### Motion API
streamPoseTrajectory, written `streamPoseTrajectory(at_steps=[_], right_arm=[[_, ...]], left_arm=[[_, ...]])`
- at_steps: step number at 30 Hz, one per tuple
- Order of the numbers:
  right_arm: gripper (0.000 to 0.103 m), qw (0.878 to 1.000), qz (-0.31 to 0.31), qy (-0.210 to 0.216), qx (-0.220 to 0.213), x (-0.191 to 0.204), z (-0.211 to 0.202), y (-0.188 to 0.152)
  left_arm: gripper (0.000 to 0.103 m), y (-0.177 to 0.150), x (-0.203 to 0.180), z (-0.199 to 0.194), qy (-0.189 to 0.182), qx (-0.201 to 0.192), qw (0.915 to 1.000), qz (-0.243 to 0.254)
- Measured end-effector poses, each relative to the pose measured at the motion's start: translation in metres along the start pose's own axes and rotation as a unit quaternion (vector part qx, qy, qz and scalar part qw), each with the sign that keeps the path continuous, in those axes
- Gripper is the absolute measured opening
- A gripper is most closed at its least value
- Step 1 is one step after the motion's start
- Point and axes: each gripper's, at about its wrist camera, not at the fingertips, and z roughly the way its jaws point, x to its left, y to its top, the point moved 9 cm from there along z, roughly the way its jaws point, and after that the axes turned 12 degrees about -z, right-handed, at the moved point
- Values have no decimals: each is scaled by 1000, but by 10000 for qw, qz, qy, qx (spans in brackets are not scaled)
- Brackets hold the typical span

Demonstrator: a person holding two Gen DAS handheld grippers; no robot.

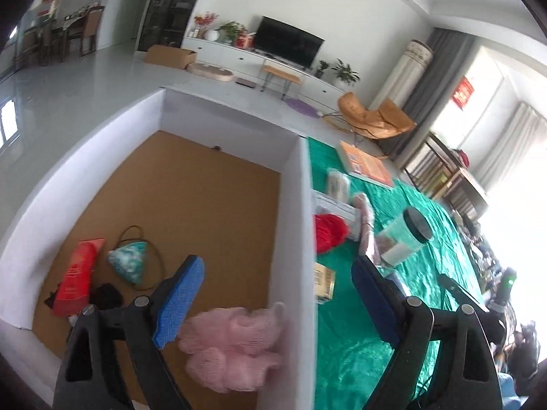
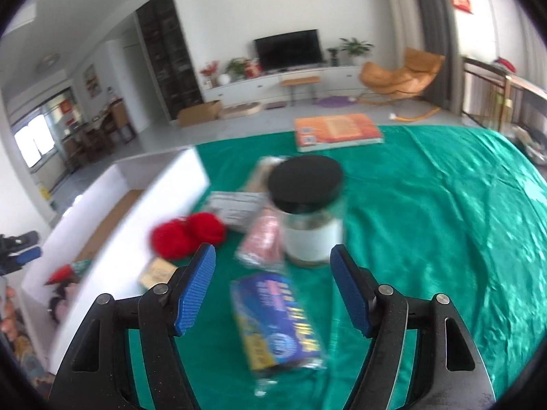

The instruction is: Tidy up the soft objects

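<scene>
Nearby, black-lidded jar (image 2: 309,212) behind blue packet (image 2: 277,324), red yarn (image 2: 186,235) beside white box (image 2: 136,212)

The pink mesh bath puff (image 1: 232,345) looks netted and frilly, lying in the white box (image 1: 292,225) with matt smooth walls and a brown, matt cardboard-like floor. The green tablecloth (image 2: 427,212) is glossy, satin-like and wrinkled. The red yarn ball (image 2: 186,235) looks fuzzy. The clear jar (image 2: 312,215) appears glassy, its black lid matt. The blue packet (image 2: 277,324) shines like plastic film. Gripper pads (image 2: 195,290) are blue, ribbed rubber-like.
</scene>
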Motion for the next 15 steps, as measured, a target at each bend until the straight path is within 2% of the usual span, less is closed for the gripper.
streamPoseTrajectory(at_steps=[4,8,10,12,15], right_arm=[[73,9966,410,-614,368,-65,12,-44],[73,9922,223,-1070,605,-84,19,-69],[73,9910,248,-1048,793,-89,30,-74],[73,9880,116,-1224,937,-91,38,-81],[74,9867,182,-1238,1033,-97,41,-89]], left_arm=[[88,-40,-70,24,-473,375,9960,654],[89,-97,-116,59,-621,962,9872,1107],[89,-126,-125,79,-625,1249,9833,1170],[89,-148,-120,101,-496,1454,9812,1170],[89,-166,-108,129,-153,1525,9790,1347]])
